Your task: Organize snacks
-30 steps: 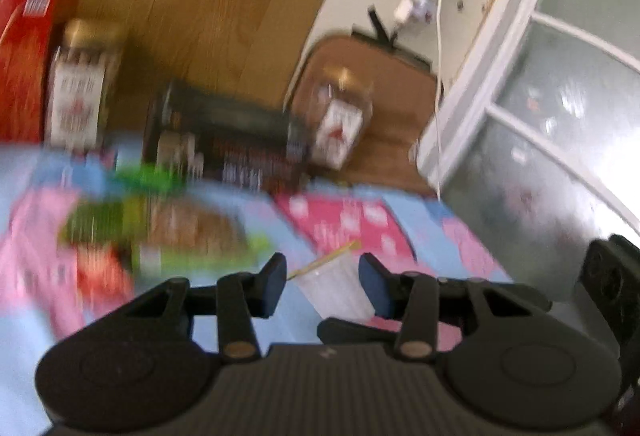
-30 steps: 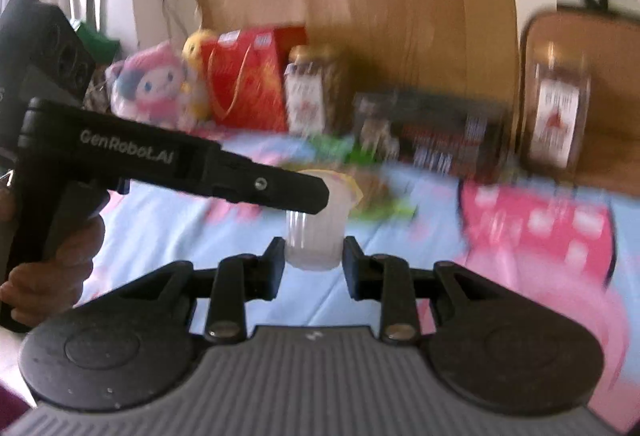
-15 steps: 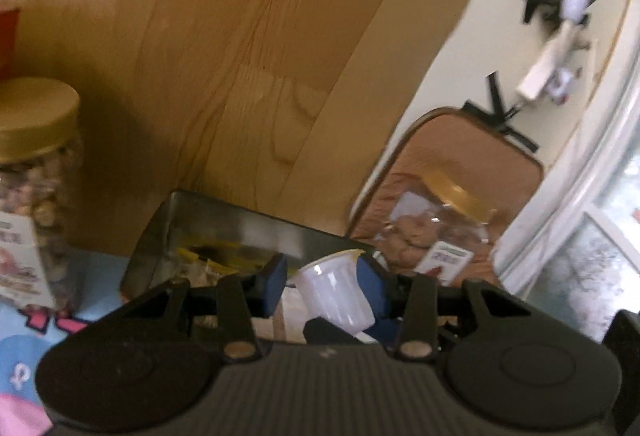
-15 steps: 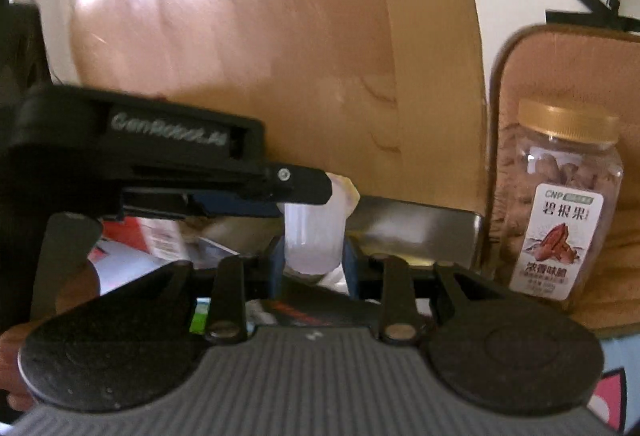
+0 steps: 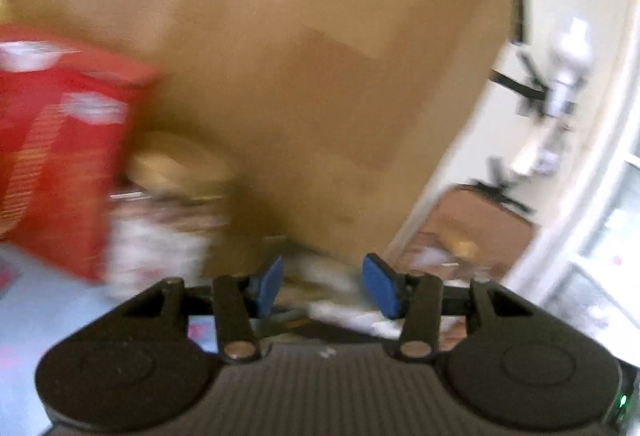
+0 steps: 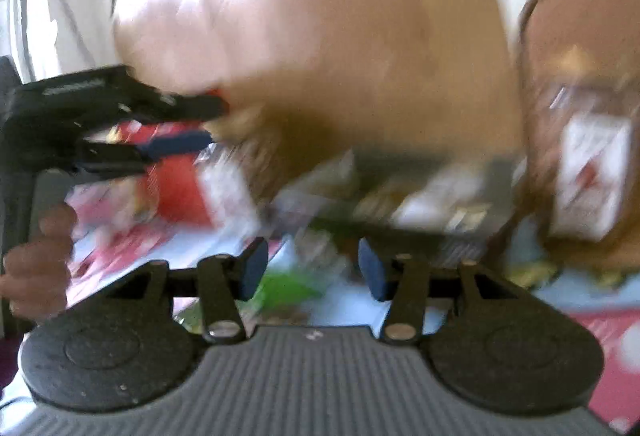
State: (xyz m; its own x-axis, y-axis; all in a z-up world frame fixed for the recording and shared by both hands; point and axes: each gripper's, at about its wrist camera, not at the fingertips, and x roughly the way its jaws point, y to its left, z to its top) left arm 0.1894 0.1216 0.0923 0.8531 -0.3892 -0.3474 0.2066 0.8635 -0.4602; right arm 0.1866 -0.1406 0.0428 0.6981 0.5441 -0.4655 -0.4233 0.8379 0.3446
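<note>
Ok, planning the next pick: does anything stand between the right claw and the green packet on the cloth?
Nothing visible does, though the view is blurred. The right claw, whose jaws have just been opening and hold nothing, looks straight onto the green packet. The left claw is off to the left, higher.

Small white cup gone from both grippers' freshly parted fingers [image 6: 252,268].

Jar [image 5: 160,220] right of box [image 5: 60,156]
</note>
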